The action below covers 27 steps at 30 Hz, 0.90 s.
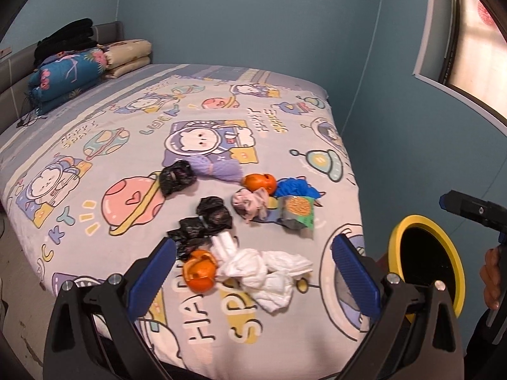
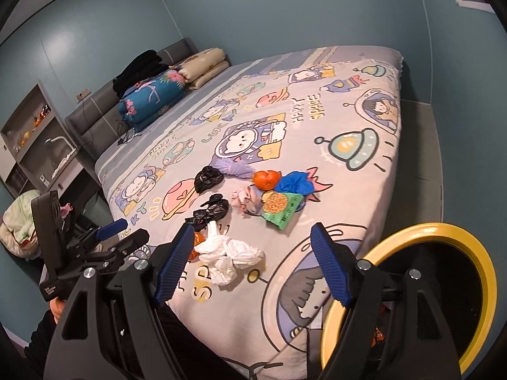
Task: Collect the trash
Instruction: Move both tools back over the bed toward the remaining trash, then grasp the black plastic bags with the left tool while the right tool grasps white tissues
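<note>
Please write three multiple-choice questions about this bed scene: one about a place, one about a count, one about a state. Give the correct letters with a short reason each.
1. Where is the yellow-rimmed bin?
A. Beside the bed's near corner
B. On the pillows
C. In the middle of the bed

2. How many orange peels lie on the bed?
A. One
B. Two
C. Four

3. What is the state of the left tool?
A. Shut on a tissue
B. Shut on a black bag
C. Open, holding nothing

Answers:
1 A: its rim shows off the mattress edge, next to the corner.
2 B: one peel lies by the white tissues, another by the blue bag.
3 C: its pads stand apart above the trash.
</note>
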Each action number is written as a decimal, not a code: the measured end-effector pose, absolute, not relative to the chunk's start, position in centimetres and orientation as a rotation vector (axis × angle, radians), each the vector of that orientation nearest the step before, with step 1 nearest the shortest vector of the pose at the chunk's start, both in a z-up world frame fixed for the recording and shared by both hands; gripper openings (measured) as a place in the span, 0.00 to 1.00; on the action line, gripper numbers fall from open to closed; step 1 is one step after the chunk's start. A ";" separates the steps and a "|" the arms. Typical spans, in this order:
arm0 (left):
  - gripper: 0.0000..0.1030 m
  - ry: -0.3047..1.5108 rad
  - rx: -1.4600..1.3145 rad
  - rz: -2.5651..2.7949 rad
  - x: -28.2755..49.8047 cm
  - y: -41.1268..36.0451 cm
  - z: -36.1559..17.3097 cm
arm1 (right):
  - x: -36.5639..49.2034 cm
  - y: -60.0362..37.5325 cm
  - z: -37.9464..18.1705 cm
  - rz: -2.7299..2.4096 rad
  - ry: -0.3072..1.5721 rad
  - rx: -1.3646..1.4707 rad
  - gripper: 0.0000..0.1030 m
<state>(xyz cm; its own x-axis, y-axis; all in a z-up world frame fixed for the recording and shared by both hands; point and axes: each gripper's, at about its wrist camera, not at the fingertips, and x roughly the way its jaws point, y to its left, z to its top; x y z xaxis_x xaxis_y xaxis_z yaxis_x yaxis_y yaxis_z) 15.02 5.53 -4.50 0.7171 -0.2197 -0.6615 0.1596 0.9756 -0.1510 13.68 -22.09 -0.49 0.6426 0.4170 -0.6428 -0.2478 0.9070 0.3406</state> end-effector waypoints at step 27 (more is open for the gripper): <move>0.92 0.827 -0.145 -0.057 17.8 11.3 -8.5 | 16.5 -15.5 -5.9 0.470 0.916 0.148 0.70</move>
